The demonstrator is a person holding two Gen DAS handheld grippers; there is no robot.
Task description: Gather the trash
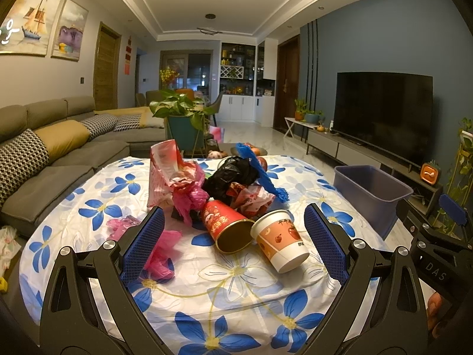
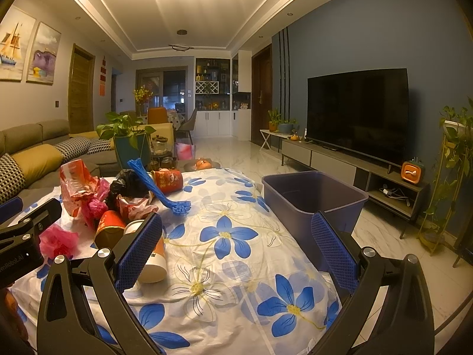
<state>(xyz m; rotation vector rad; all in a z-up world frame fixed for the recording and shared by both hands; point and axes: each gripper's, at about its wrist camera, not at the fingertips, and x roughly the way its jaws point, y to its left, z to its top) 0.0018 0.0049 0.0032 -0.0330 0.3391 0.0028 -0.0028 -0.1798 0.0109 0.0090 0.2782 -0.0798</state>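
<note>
A heap of trash lies on the flower-print tablecloth (image 1: 236,298): a red paper cup (image 1: 227,227) on its side, a tipped white and orange cup (image 1: 279,242), a black bag (image 1: 233,174), a blue foam net (image 1: 261,174), pink bags (image 1: 162,251) and a red-white wrapper (image 1: 165,171). My left gripper (image 1: 233,210) is open just in front of the two cups, holding nothing. An empty purple bin (image 2: 313,195) stands at the table's right edge. My right gripper (image 2: 236,217) is open over bare cloth, left of the bin. Its left finger hides part of the white cup (image 2: 153,263).
A grey sofa (image 1: 44,159) runs along the left. A TV (image 2: 357,112) on a low stand lines the right wall. A potted plant (image 1: 183,121) and a small table with fruit stand beyond the table. Crumpled paper (image 1: 9,239) lies on the floor at the left.
</note>
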